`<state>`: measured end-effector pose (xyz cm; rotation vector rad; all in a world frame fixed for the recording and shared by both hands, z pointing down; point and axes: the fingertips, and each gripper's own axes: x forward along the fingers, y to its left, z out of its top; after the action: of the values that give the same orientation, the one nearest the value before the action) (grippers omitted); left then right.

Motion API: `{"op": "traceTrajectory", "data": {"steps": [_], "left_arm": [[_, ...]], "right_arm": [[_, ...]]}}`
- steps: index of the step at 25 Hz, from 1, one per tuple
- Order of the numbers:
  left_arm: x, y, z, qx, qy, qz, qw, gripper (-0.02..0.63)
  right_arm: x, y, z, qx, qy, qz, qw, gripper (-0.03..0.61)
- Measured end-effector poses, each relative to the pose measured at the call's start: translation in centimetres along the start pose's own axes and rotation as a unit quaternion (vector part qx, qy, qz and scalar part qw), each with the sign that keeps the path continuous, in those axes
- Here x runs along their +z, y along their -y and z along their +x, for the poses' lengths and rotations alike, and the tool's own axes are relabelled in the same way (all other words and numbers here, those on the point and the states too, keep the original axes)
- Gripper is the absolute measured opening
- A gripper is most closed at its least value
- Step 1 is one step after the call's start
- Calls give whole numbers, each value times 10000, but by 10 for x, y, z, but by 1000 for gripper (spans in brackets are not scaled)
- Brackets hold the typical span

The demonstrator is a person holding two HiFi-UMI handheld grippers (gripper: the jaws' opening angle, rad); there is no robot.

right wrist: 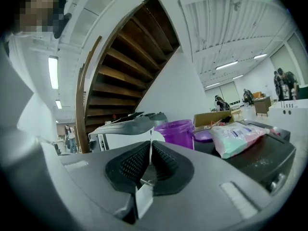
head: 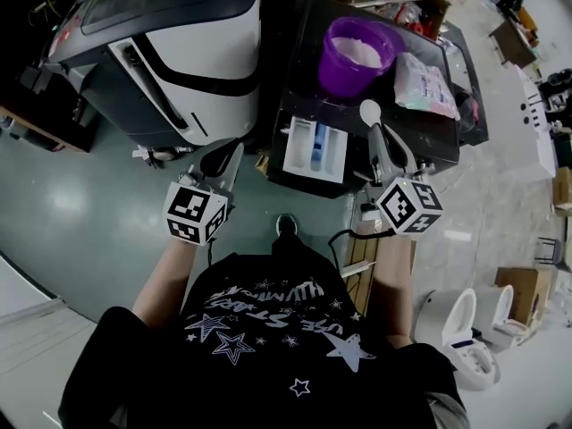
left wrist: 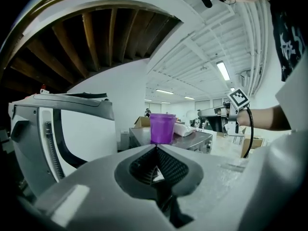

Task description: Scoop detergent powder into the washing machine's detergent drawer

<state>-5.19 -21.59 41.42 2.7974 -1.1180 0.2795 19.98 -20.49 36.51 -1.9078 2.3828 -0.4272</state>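
Right gripper is clamping the thin scoop; left gripper is idling closed, empty. Twisting risks spills at the worktop's front edge.

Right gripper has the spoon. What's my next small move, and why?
Probably ease the right gripper forward to dip the spoon into the purple tub: the spoon looks empty, the tub holds powder, and the drawer is open.

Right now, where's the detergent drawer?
Head view, centre: the detergent drawer stands pulled open below the purple tub, just left of the right claw and its spoon.
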Motion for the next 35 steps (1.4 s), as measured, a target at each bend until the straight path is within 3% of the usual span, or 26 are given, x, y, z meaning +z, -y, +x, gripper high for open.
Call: {"op": "traceTrajectory", "data": {"steps": [6,11,16,19,23,28,35], "left_arm": [[15,0,48,130,-12,8,9999,2],[26,-5,76,316,45,-14,9995,2],[38,-9,98,462,113,15,9989,2],[46,-10,108,542,145,72,9984,2],[52,-12,119,649,140,93,9978,2],[46,-18,126,772,14,51,9970,2],[39,-20,135,831,-99,-24,9965,2]], "right_arm": [[42,38,25,235,154,-222,9994,37],[71,60,54,441,43,-738,9963,37],[84,72,89,754,-317,-1402,9867,37],[88,79,112,902,-614,-2010,9735,37],[82,87,142,1172,-1375,-3109,9331,37],[65,88,169,1636,-2181,-4256,8628,37],[33,79,192,2237,-3153,-4812,7867,37]]}}
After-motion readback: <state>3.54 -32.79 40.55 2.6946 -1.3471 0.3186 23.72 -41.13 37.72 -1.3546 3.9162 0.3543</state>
